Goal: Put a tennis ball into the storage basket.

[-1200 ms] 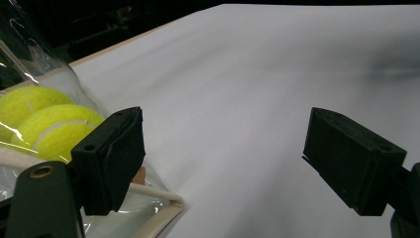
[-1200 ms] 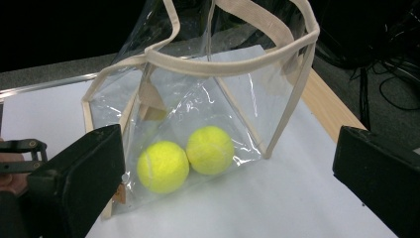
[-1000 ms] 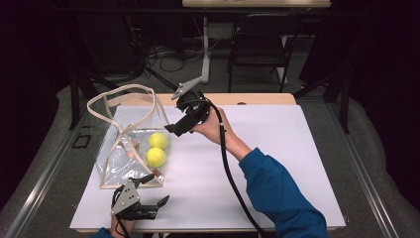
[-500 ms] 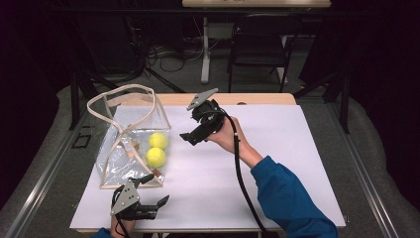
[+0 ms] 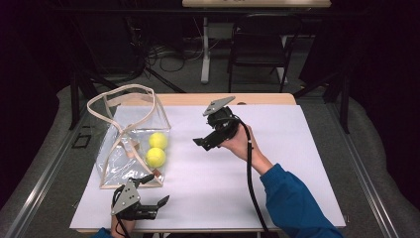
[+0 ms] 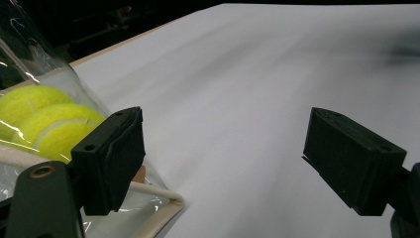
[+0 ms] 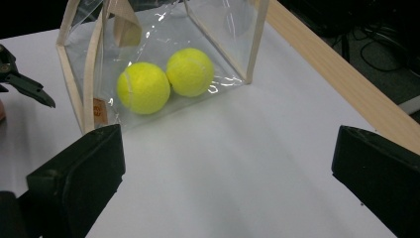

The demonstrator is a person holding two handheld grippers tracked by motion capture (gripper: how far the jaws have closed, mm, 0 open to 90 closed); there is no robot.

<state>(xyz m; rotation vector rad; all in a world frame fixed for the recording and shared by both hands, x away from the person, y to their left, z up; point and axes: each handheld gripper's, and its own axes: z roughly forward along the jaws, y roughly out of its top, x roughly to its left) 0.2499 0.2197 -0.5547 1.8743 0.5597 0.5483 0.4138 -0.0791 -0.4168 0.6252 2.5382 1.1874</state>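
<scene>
Two tennis balls (image 5: 157,148) are sitting touching each other inside the clear plastic tote bag (image 5: 130,144), which is lying at the left side of the white bench (image 5: 277,178), its tan handles (image 5: 130,95) looping up over it. The balls look to be already loaded, so the step in hand seems to be the pause between loading and handling the bag itself.

The right claw (image 5: 204,144) is hanging above the middle of the bench, released and holding nothing, its jaws standing wide apart in the right gripper view and aiming toward the bag's open side. The right forearm in a blue sleeve (image 5: 292,203) is reaching in from the lower right, wrist bent leftward.

The left claw (image 5: 156,191) is resting low at the near edge, also released, with one jaw just beside the bag's near corner seam (image 6: 168,201). Next, I judge, one claw needs to close on a handle or rim while the other steadies the bag.
</scene>
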